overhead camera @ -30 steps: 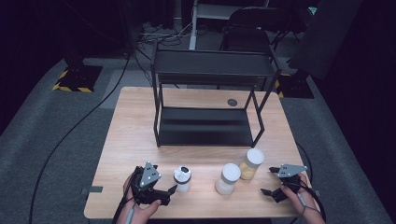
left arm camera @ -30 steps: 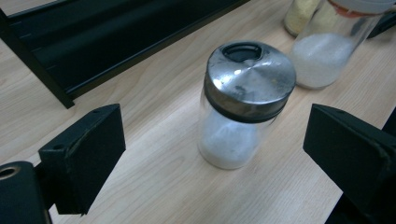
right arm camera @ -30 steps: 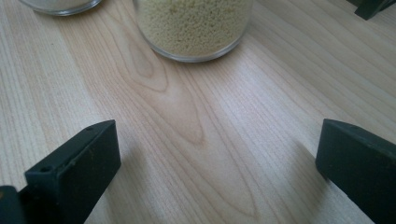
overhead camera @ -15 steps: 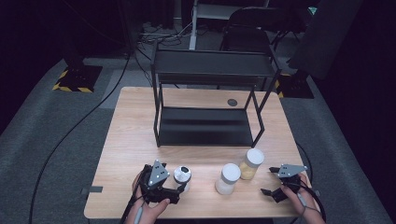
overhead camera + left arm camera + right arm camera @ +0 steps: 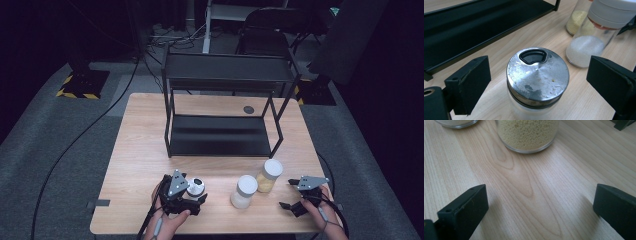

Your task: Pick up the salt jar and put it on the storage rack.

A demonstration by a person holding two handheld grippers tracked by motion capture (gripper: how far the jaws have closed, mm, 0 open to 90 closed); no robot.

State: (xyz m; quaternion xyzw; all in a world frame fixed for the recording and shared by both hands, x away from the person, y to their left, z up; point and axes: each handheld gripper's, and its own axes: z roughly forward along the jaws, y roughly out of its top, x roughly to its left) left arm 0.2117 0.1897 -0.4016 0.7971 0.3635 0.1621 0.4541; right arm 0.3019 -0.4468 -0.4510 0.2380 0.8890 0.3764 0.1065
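The left tool (image 5: 537, 82) stands released, its two black jaws wide apart with the small glass shaker jar (image 5: 537, 80) between them and a clear gap to each pad; neither pad touches the glass. The jar stands upright on the bench (image 5: 579, 100), and its scuffed steel lid, with a dark pouring slot on the side away from the tool, faces up. In the high view the left tool (image 5: 192, 197) sits at the bench's near edge with the jar (image 5: 196, 188) just ahead of its body.

Beyond the left tool's right jaw stands a jar of white grains with a white cap (image 5: 589, 42), and just behind it a jar of yellow grains (image 5: 576, 21). Farther off, beyond its left jaw, lies the bottom shelf of a black metal rack (image 5: 474, 30).

The right tool (image 5: 292, 197) is released too, jaws spread over bare wood, well apart from the shaker jar. The yellow-grain jar (image 5: 527, 135) stands ahead of it, near but untouched.
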